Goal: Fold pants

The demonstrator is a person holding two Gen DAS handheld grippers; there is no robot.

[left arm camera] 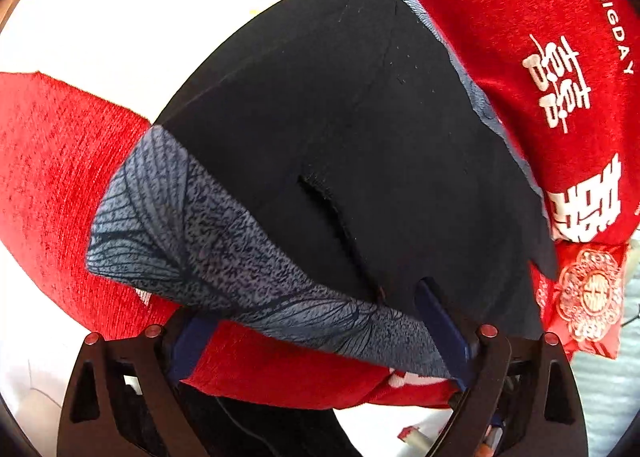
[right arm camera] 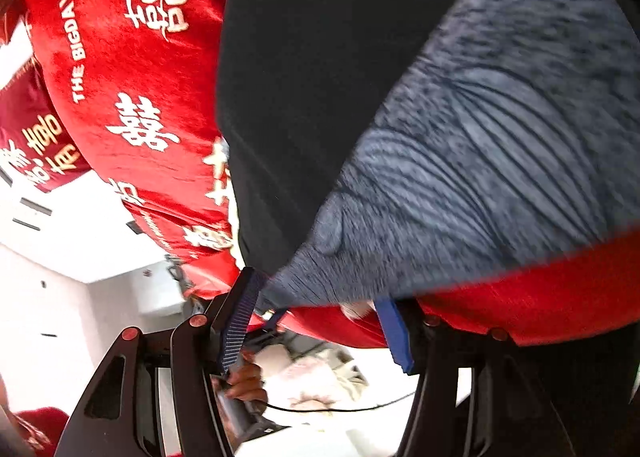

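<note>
The pants [left arm camera: 352,129] are dark navy with a blue-grey leaf-print band [left arm camera: 192,233]. They lie folded on a red bedspread [left arm camera: 52,161]. In the left wrist view my left gripper [left arm camera: 320,333] stands open at the near edge of the print band, its blue pads [left arm camera: 440,325] wide apart on either side of the cloth. In the right wrist view the pants [right arm camera: 304,69] and their print band [right arm camera: 480,161] fill the frame. My right gripper [right arm camera: 320,317] is open, its pads [right arm camera: 240,321] spread at the band's corner; the frame is motion-blurred.
The red bedspread carries white characters and the words "THE BIGDAY" [left arm camera: 560,69]. A small red embroidered pouch [left arm camera: 588,293] lies at the right. White furniture and floor [right arm camera: 80,257] show below the bed edge, with a cable [right arm camera: 340,409].
</note>
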